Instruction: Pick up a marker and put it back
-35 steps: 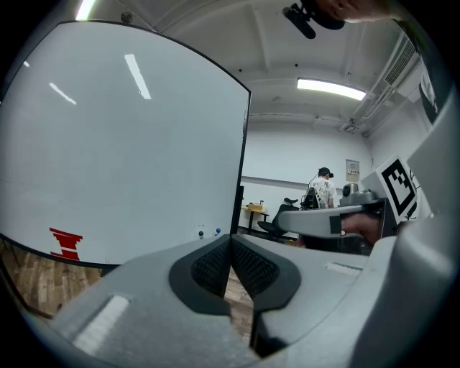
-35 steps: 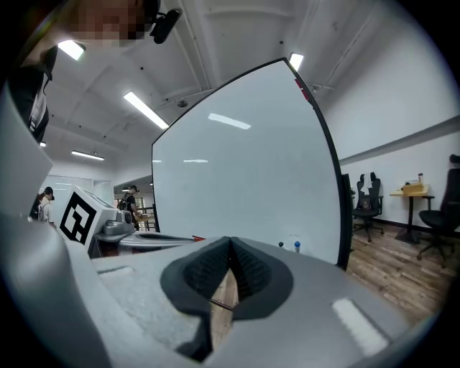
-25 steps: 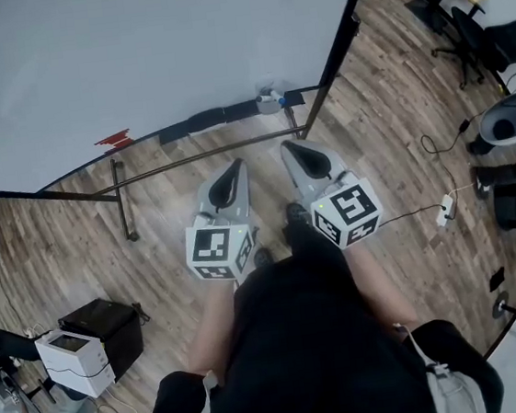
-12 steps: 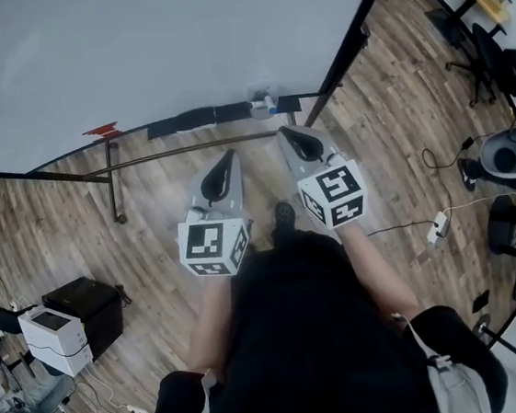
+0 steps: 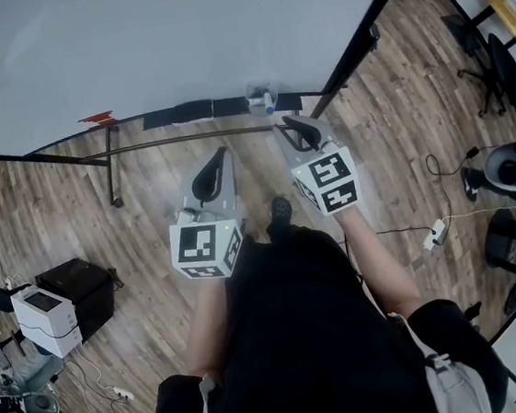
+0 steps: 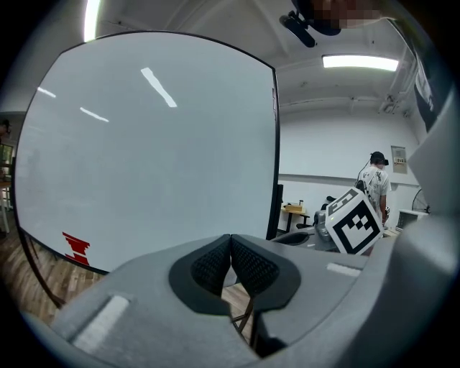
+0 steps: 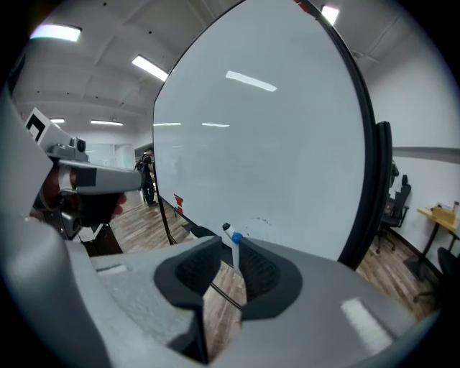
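Observation:
A white marker with a blue cap [image 5: 266, 104] [image 7: 234, 237] lies on the whiteboard's tray [image 5: 194, 113], next to a black eraser [image 5: 224, 107]. My right gripper [image 5: 288, 125] [image 7: 228, 246] points at the marker from just short of it. Its jaws are opening, with a gap between the pads and nothing gripped. The marker shows beyond the fingertips, close to the right-hand pad. My left gripper [image 5: 223, 155] [image 6: 231, 241] hangs to the left, further back from the tray. It is shut, pads touching, with nothing in it.
The whiteboard [image 5: 155, 37] stands on a black frame with floor bars [image 5: 110, 167]. A black box [image 5: 86, 281] and a white device [image 5: 41, 320] sit at the left. A cable and power strip [image 5: 428, 239] lie on the right, with office chairs beyond. Another person [image 6: 375, 185] stands far off.
Both grippers have moved forward toward the whiteboard's tray, the right one furthest. The right gripper's tips now sit just below the blue-capped marker.

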`<act>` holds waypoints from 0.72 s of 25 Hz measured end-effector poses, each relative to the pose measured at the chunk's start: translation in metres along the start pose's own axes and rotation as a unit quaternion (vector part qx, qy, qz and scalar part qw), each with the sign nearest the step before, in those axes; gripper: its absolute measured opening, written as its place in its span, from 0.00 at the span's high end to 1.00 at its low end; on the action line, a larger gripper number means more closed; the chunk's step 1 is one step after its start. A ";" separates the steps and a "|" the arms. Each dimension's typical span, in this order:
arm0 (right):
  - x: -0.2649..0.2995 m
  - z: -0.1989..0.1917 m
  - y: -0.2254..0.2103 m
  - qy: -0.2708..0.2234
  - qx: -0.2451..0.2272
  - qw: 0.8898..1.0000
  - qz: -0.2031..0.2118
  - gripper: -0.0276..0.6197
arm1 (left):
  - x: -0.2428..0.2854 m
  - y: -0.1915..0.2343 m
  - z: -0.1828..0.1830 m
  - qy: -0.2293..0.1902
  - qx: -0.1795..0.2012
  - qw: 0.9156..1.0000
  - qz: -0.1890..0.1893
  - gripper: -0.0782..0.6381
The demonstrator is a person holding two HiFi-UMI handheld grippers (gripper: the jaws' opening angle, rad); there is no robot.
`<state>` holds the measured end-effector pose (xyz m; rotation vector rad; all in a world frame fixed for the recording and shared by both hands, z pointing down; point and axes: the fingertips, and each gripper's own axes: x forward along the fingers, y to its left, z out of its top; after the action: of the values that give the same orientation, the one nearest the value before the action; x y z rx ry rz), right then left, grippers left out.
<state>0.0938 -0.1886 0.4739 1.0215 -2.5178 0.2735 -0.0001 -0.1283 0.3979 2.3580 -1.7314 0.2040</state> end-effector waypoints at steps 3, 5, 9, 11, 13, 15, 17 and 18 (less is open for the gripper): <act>0.008 -0.004 -0.008 0.005 -0.017 1.000 -0.009 0.81 | 0.000 0.001 0.001 0.004 0.002 1.000 0.005 0.88; 0.013 -0.004 -0.011 0.008 -0.027 1.000 -0.010 0.80 | 0.001 0.001 -0.001 0.007 0.003 1.000 0.006 0.88; 0.026 -0.007 -0.015 0.018 -0.060 0.998 -0.008 0.74 | 0.005 -0.002 0.000 0.009 0.005 1.000 0.006 0.88; 0.030 -0.011 -0.016 0.026 -0.079 0.996 -0.008 0.73 | 0.006 -0.003 -0.002 0.012 0.004 1.000 0.007 0.88; 0.036 -0.014 -0.017 0.032 -0.089 0.995 -0.009 0.72 | 0.007 -0.002 -0.004 0.015 0.002 1.000 0.009 0.88; 0.041 -0.015 -0.017 0.034 -0.096 0.995 -0.008 0.72 | 0.008 0.000 -0.007 0.017 0.001 1.000 0.012 0.88; 0.044 -0.015 -0.016 0.037 -0.102 0.994 -0.007 0.72 | 0.007 0.001 -0.008 0.018 -0.001 1.000 0.016 0.88; 0.045 -0.016 -0.015 0.039 -0.104 0.994 -0.006 0.72 | 0.006 0.001 -0.008 0.018 -0.001 1.000 0.017 0.88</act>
<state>0.0794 -0.2221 0.5081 0.9256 -2.4091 0.0431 0.0013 -0.1323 0.4071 2.3087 -1.7554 0.2490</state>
